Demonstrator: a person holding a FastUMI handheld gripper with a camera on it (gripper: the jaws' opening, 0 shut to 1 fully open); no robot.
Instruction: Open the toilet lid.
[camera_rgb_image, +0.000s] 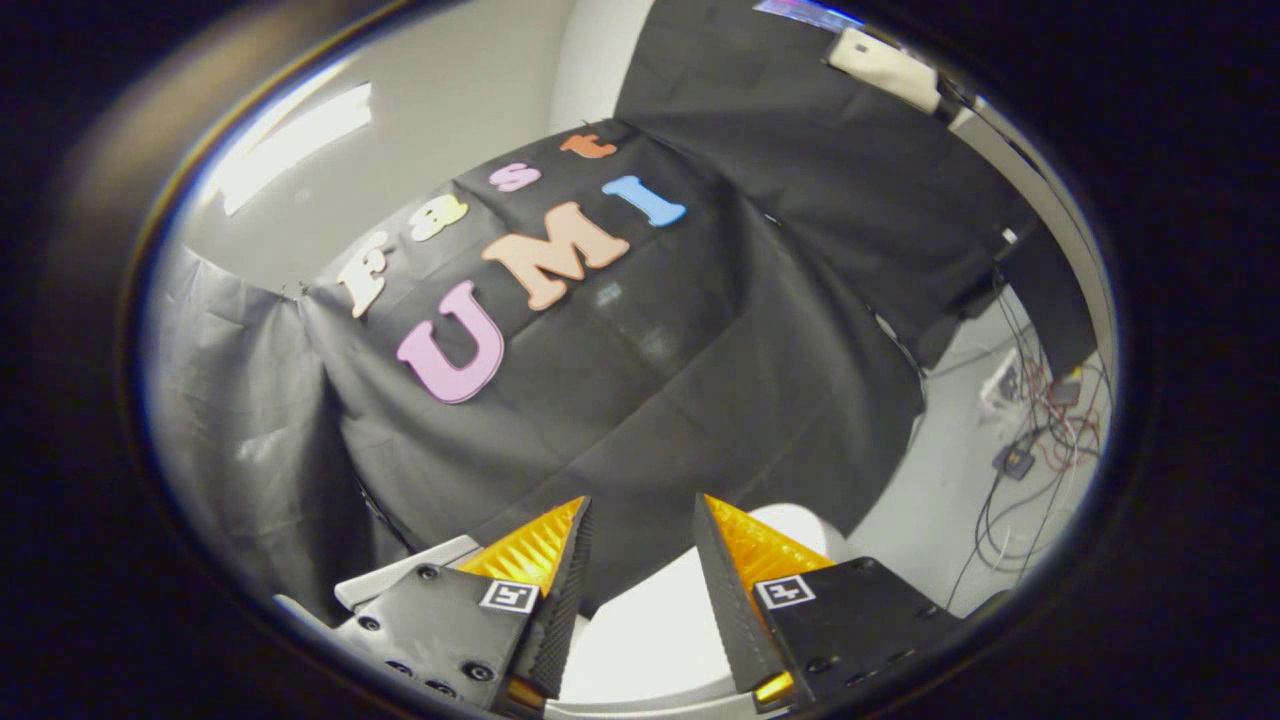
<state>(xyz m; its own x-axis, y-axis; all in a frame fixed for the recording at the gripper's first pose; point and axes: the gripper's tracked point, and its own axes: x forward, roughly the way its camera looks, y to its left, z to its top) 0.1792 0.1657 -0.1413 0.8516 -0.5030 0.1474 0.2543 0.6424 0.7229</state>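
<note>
My gripper (642, 497) points up toward the black cloth wall (700, 380), tilted to one side, and its fingers stand apart. A smooth white toilet surface (650, 630), lid or tank I cannot tell, shows low in the gap between the fingers. It runs on behind the right finger to a rounded white end (805, 525). I see nothing pressed between the pads. The toilet's bowl and hinge are hidden below the fingers.
Loose cables and a small dark box (1015, 460) lie on the pale floor (930, 500) to the right of the toilet. Grey cloth (230, 400) hangs left of the black wall. A white unit (885, 65) sits high on the right-hand wall.
</note>
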